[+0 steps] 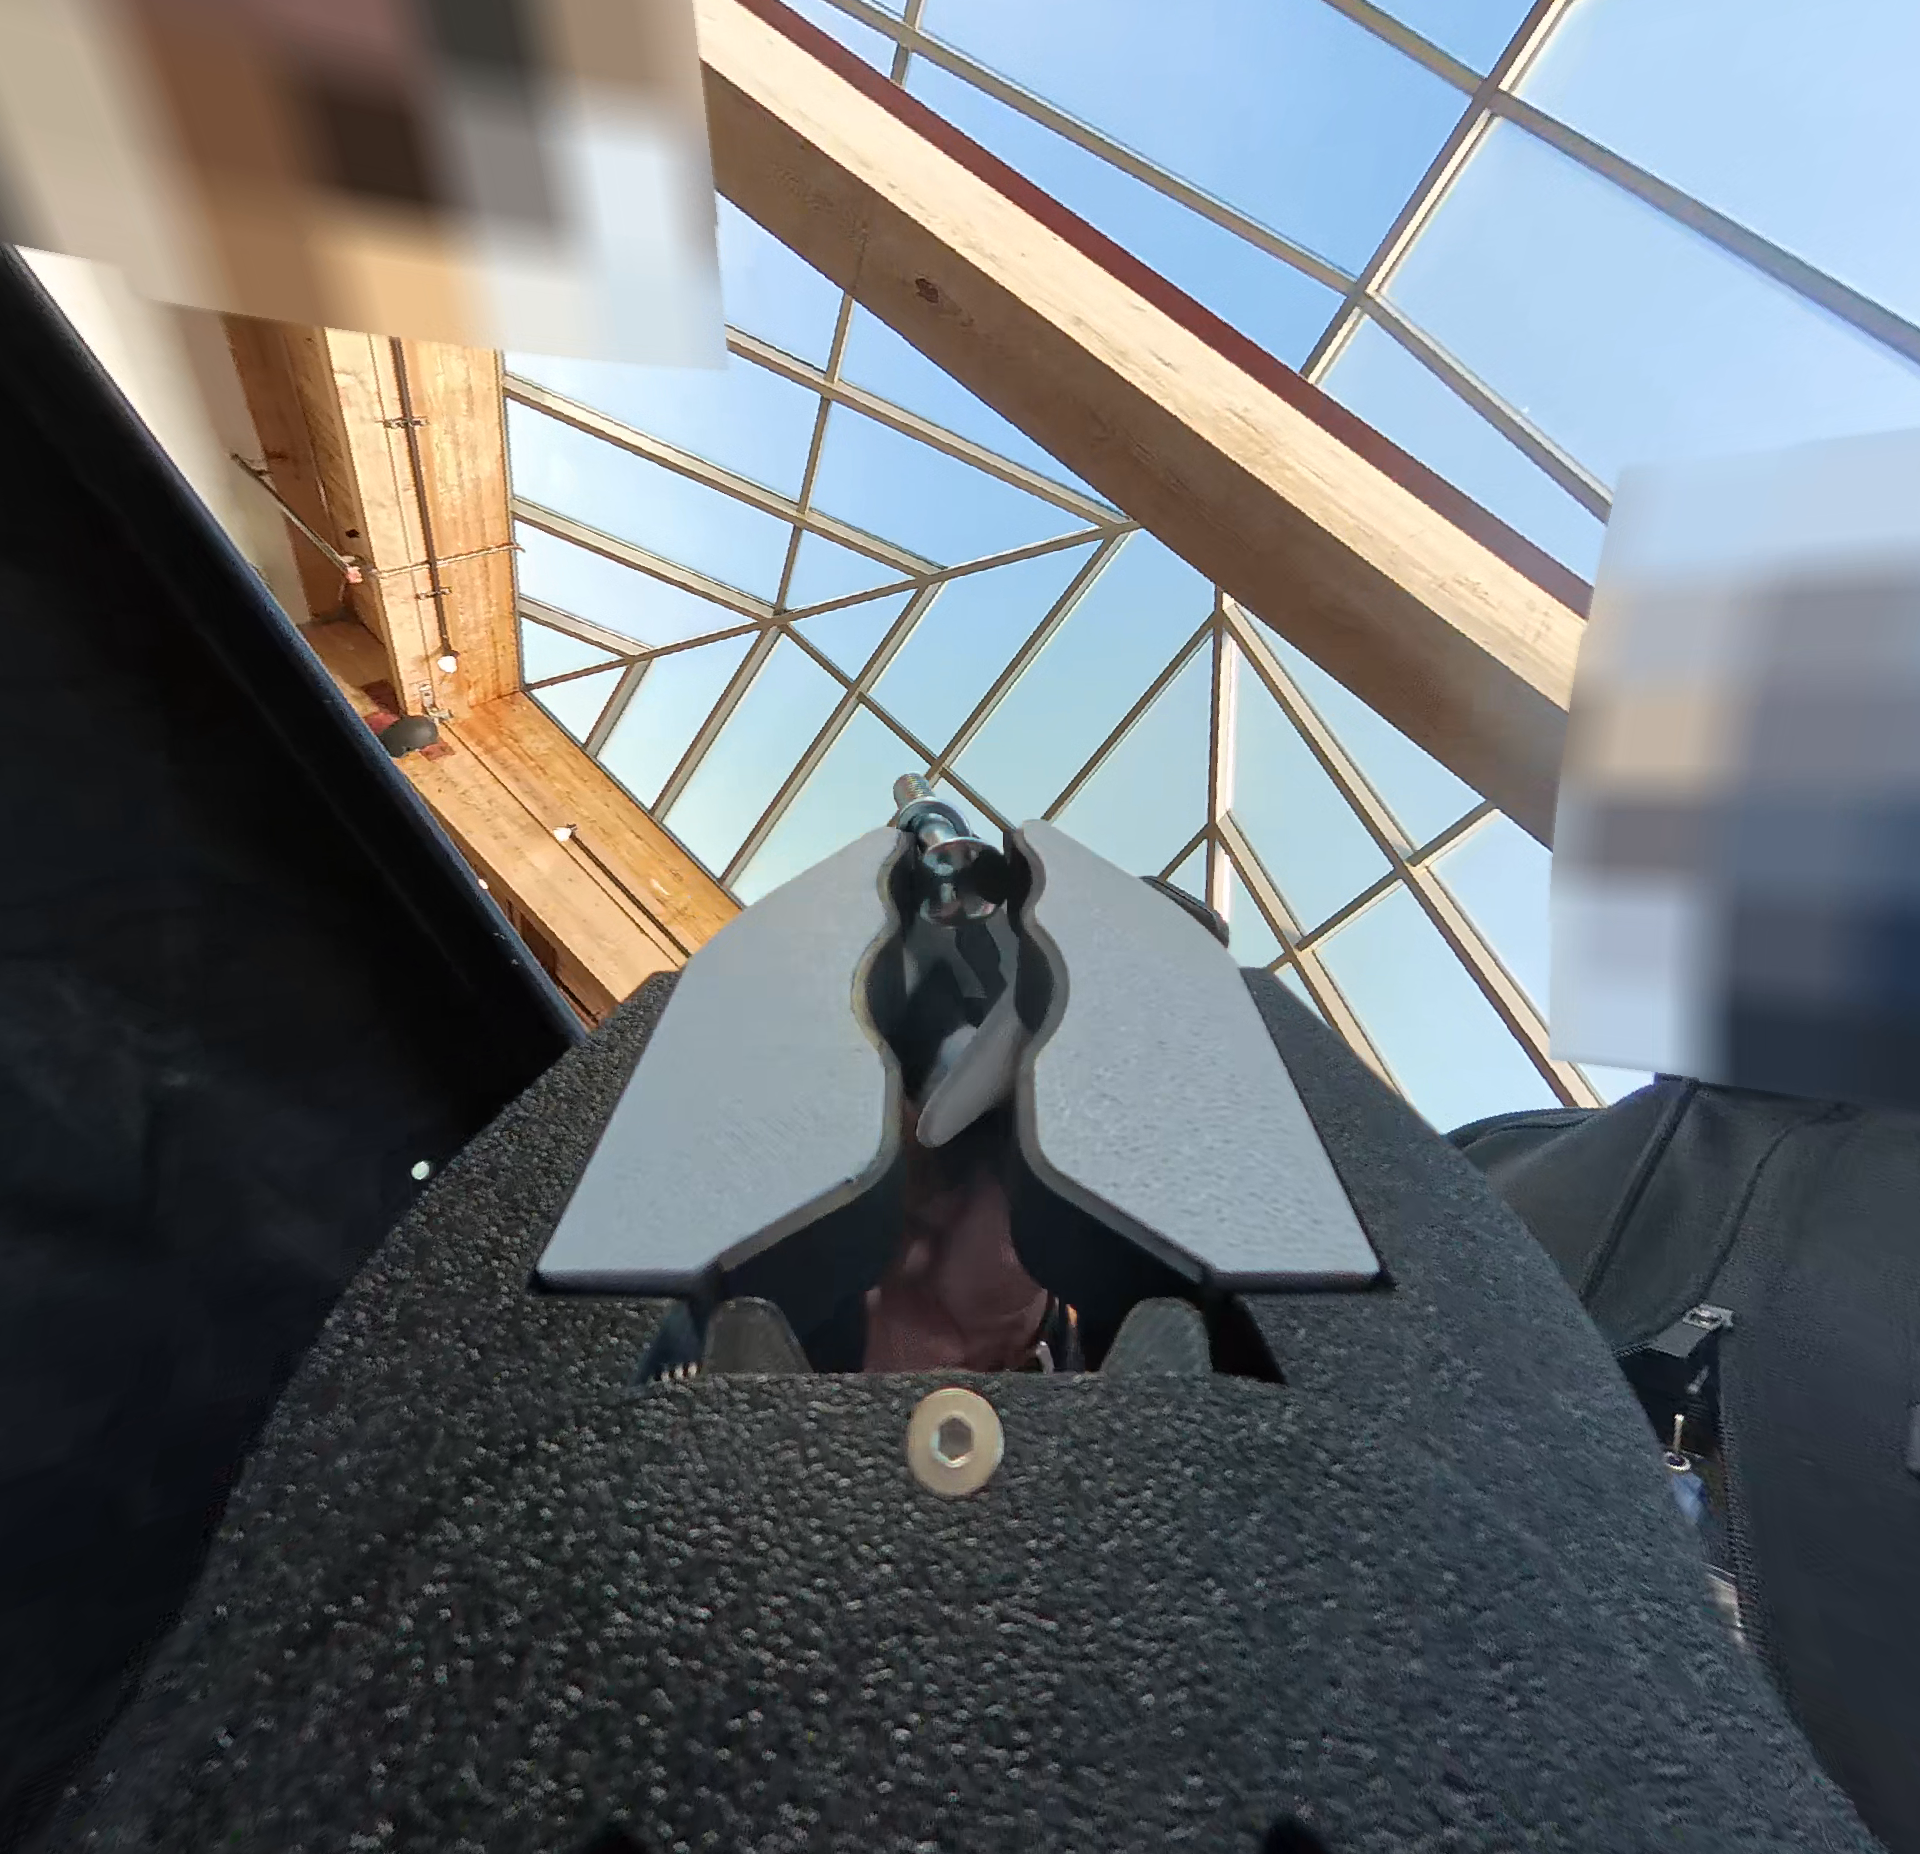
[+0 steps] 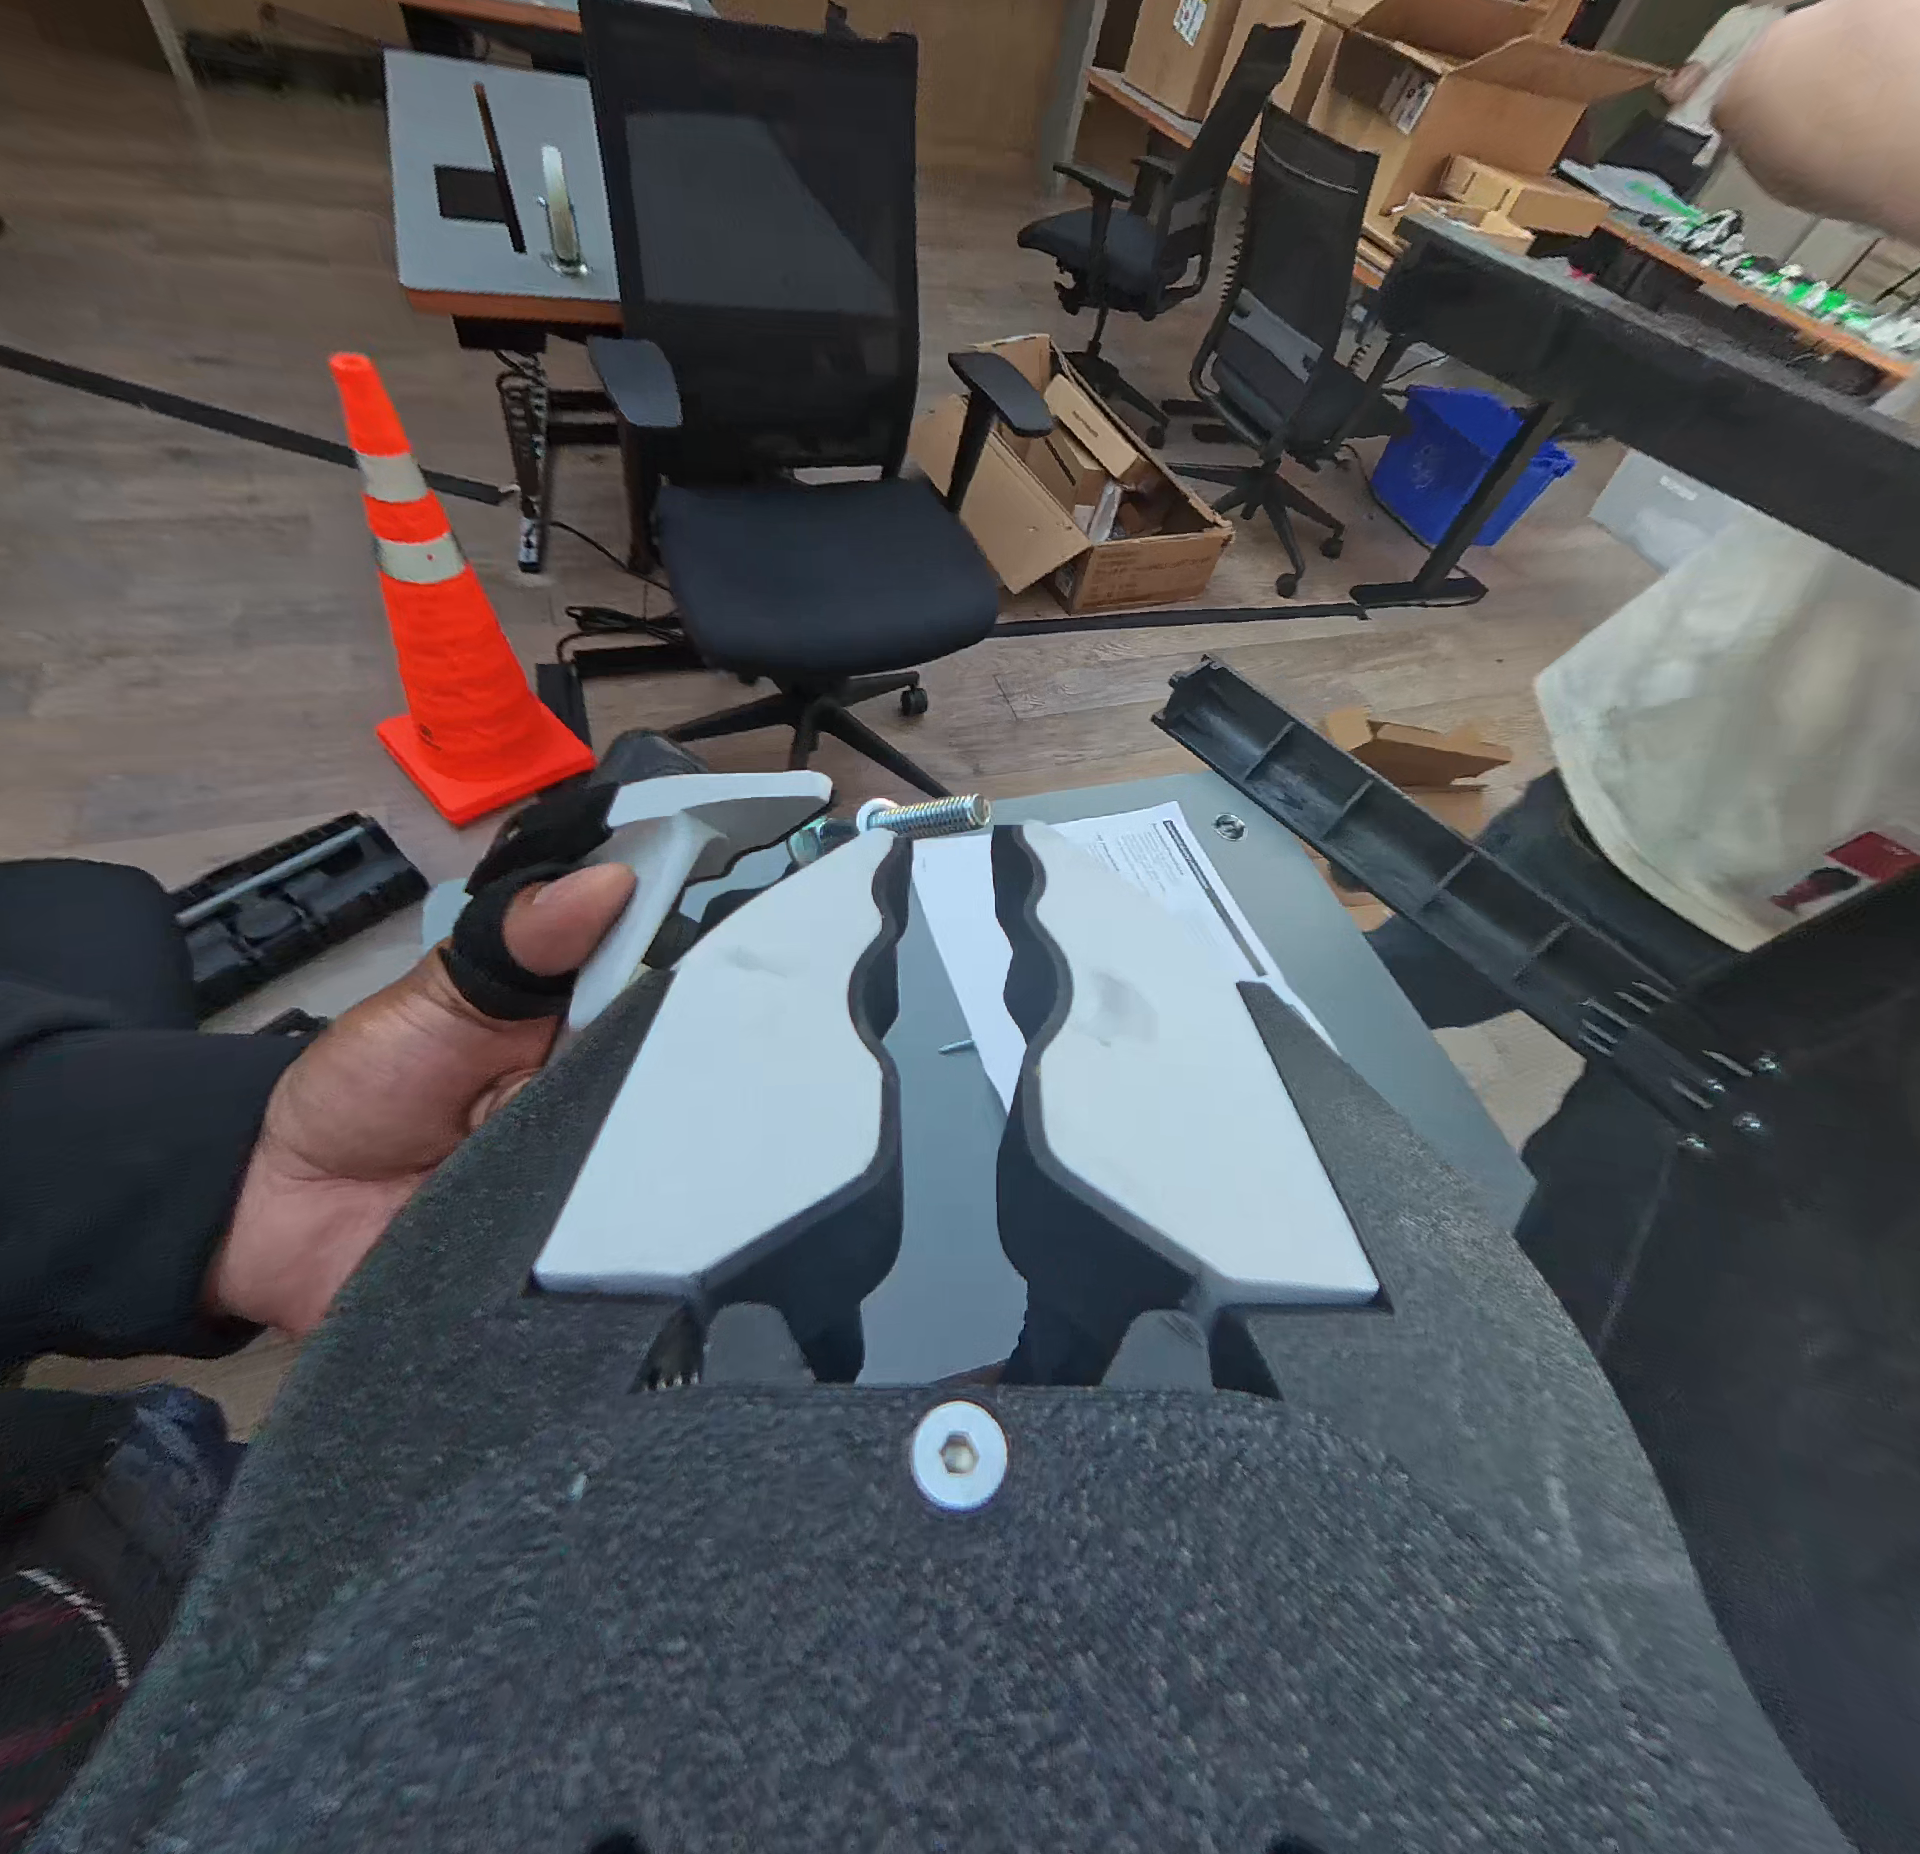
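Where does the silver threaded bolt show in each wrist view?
Left wrist view: the bolt is at centre, pinched at the tips of the left gripper, against the skylight.
Right wrist view: upper centre, lying level just beyond the open right gripper.
Shared landmark: the left gripper, which holds the bolt in both views.

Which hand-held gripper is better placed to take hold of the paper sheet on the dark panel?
Right, probably: the right hand-held gripper is open, pointing at the paper sheet; the left hand-held gripper is shut on a bolt and aimed up at the skylight.
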The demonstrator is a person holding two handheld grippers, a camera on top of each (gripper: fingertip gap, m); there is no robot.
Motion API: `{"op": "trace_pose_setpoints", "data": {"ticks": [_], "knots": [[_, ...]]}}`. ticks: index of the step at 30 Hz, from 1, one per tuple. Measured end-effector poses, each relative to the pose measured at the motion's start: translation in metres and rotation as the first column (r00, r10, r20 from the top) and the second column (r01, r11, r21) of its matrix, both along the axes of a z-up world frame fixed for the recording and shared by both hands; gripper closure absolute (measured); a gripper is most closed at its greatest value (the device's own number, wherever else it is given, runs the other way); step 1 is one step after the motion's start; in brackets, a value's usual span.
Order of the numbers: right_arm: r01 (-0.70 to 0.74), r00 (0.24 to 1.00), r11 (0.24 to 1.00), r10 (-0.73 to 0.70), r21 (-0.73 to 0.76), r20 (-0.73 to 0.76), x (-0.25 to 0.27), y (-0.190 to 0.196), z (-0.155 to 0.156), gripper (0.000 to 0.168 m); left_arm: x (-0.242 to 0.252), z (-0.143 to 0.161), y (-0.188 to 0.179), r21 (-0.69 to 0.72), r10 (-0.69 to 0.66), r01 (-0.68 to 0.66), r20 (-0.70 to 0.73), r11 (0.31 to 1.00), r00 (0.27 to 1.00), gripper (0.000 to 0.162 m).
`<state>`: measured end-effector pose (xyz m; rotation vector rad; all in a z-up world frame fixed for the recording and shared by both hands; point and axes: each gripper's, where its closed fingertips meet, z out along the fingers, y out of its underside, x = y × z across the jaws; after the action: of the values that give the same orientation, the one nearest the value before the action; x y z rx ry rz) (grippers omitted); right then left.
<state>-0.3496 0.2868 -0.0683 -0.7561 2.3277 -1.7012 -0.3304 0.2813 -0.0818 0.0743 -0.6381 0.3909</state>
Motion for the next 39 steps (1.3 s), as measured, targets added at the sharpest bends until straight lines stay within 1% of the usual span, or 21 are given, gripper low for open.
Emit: {"op": "trace_pose_setpoints", "data": {"ticks": [2, 6, 9, 11, 14, 18, 24, 28, 33, 37, 39], "knots": [[-0.059, 0.995, 0.998, 0.056, 0.038, 0.077, 0.003, -0.001, 0.006, 0.151, 0.002, 0.008, 0.006, -0.023, -0.037, 0.036, -0.046, 0.999, 0.998, 0.146], [-0.206, 0.959, 0.975, 0.184, 0.085, 0.213, 0.017, 0.006, 0.017, 0.15, 0.006, 0.023, 0.02, -0.077, -0.122, 0.113, -0.124, 0.991, 0.985, 0.146], [-0.249, 0.943, 0.963, 0.216, 0.105, 0.254, 0.023, 0.011, 0.019, 0.151, 0.011, 0.032, 0.028, -0.116, -0.155, 0.137, -0.163, 0.984, 0.974, 0.146], [-0.267, 0.932, 0.958, 0.228, 0.107, 0.283, 0.027, 0.013, 0.021, 0.155, 0.011, 0.035, 0.028, -0.113, -0.159, 0.141, -0.173, 0.983, 0.972, 0.146], [-0.261, 0.932, 0.96, 0.222, 0.105, 0.287, 0.027, 0.012, 0.023, 0.159, 0.012, 0.036, 0.027, -0.106, -0.159, 0.142, -0.178, 0.984, 0.971, 0.146], [-0.23, 0.943, 0.968, 0.196, 0.098, 0.269, 0.022, 0.009, 0.029, 0.161, 0.001, 0.029, 0.022, -0.054, -0.151, 0.147, -0.094, 0.988, 0.984, 0.145], [-0.214, 0.943, 0.973, 0.182, 0.092, 0.277, 0.018, 0.006, 0.042, 0.161, 0.001, 0.026, 0.015, -0.022, -0.125, 0.124, -0.071, 0.992, 0.99, 0.143], [-0.203, 0.937, 0.975, 0.165, 0.095, 0.309, 0.017, 0.003, 0.047, 0.161, 0.002, 0.035, 0.016, -0.064, -0.084, 0.081, -0.05, 0.995, 0.995, 0.134], [-0.204, 0.896, 0.973, 0.142, 0.106, 0.421, 0.014, 0.0, 0.054, 0.161, 0.003, 0.051, 0.016, -0.138, -0.022, 0.019, -0.019, 0.99, 1.0, 0.123], [-0.206, 0.868, 0.972, 0.128, 0.114, 0.48, 0.014, -0.003, 0.057, 0.161, -0.002, 0.063, 0.015, -0.214, 0.057, -0.05, 0.027, 0.976, 0.998, 0.127], [-0.2, 0.861, 0.973, 0.119, 0.114, 0.495, 0.012, -0.004, 0.058, 0.161, -0.005, 0.067, 0.017, -0.245, 0.065, -0.052, 0.045, 0.968, 0.997, 0.13]]}}
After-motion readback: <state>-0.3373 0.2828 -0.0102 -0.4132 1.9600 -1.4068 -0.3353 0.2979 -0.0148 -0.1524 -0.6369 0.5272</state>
